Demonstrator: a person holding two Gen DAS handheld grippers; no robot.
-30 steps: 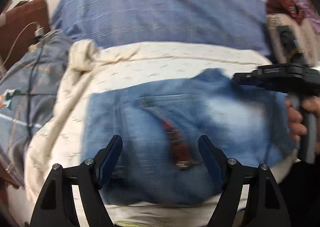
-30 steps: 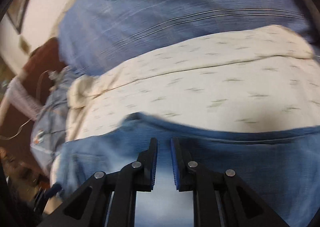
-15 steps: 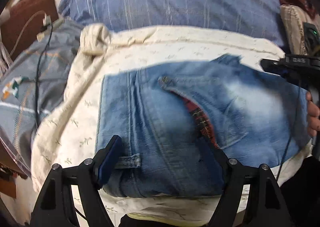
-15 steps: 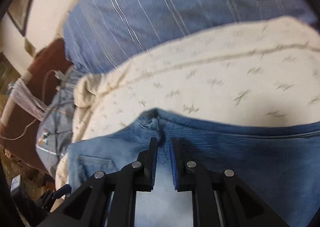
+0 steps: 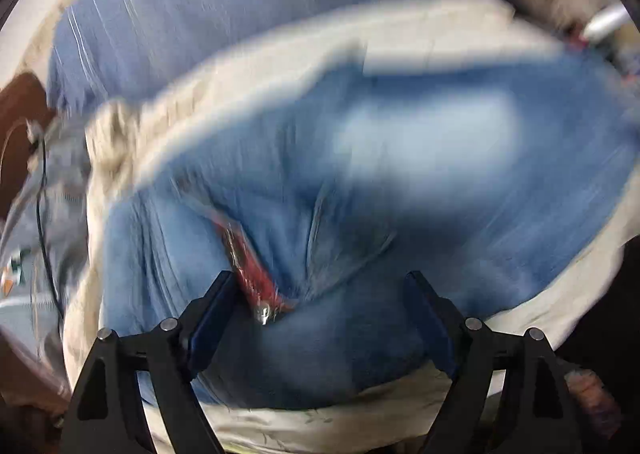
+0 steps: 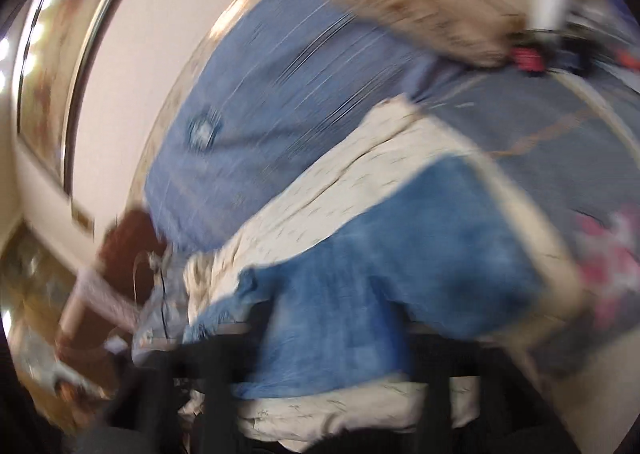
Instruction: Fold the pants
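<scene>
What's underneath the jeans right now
The jeans lie on a cream printed blanket, with blue striped bedding beyond. What lies directly beneath the denim is hidden.

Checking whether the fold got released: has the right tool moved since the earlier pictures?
Yes. The right tool has swung rightward: the cream quilt slid left in its view. Its jaws have just been opening, no longer pinching the jeans.

Heavy motion blur in both wrist views, fisheye bending and dark vignette at edges, soft indoor light, glare streaks upper left of right view.

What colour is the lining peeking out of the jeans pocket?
Red, seemingly checked; the pocket lining shows best in the left wrist view.
</scene>
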